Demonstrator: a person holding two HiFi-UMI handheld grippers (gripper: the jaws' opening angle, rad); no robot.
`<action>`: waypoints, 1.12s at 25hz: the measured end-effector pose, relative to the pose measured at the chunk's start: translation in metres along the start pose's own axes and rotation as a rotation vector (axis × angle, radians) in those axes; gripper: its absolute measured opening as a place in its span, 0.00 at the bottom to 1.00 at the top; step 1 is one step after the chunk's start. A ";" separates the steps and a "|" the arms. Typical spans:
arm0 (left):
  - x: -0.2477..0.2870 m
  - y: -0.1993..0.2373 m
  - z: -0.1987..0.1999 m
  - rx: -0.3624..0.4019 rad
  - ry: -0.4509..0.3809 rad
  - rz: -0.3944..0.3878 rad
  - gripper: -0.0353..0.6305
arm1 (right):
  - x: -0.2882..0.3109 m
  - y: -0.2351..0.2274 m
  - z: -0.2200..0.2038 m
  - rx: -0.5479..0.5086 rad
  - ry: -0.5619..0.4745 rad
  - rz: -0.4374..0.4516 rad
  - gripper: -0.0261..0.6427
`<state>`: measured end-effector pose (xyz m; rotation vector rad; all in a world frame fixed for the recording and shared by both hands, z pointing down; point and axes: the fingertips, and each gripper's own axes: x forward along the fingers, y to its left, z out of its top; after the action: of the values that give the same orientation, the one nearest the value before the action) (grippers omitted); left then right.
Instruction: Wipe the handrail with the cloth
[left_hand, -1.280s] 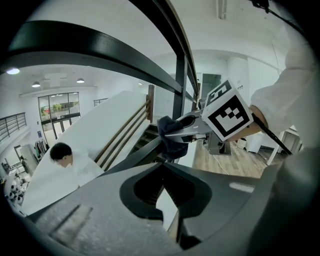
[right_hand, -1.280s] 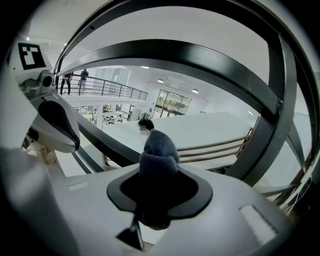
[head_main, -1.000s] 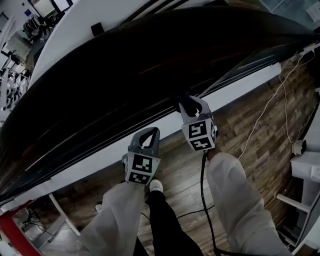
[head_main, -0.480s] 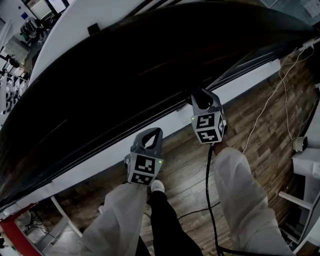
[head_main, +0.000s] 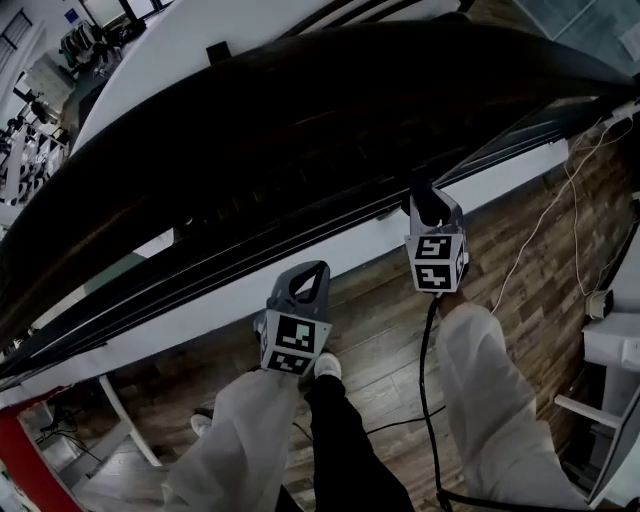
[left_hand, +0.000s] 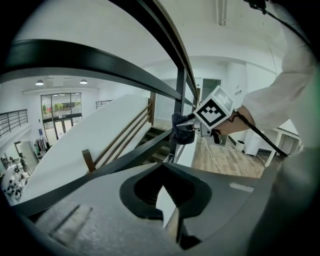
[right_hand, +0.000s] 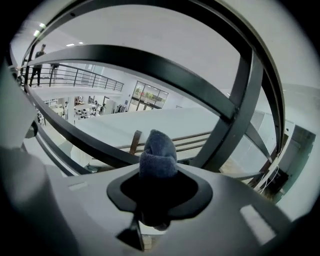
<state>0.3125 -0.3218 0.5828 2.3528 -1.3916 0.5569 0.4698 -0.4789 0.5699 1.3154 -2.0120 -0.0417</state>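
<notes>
Now right hand-held gripper (head_main: 424, 198) pinches cloth (right_hand: 157, 154) at handrail (head_main: 300, 110); left hand-held gripper (head_main: 309, 272) pressed together.

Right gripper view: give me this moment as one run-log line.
right gripper: shut on blue-grey terry cloth | cloth: by dark curved handrail, contact unclear | left gripper: shut, empty

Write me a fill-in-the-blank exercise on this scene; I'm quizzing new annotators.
The right tool is shut on a blue ___.
The left tool holds ___.
The floor is laid with ___ planks.
Missing words: cloth; nothing; wooden.
</notes>
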 end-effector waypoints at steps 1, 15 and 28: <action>-0.016 0.006 -0.008 -0.010 -0.002 0.012 0.06 | -0.010 0.020 0.007 -0.005 -0.009 0.016 0.19; -0.378 0.128 -0.212 -0.211 0.075 0.332 0.06 | -0.176 0.493 0.057 -0.089 -0.003 0.479 0.19; -0.631 0.269 -0.402 -0.427 0.068 0.720 0.06 | -0.249 0.841 0.132 -0.226 -0.082 0.805 0.19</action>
<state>-0.2652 0.2215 0.6406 1.4583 -2.0753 0.4462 -0.2124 0.0797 0.6666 0.3105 -2.3835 0.0516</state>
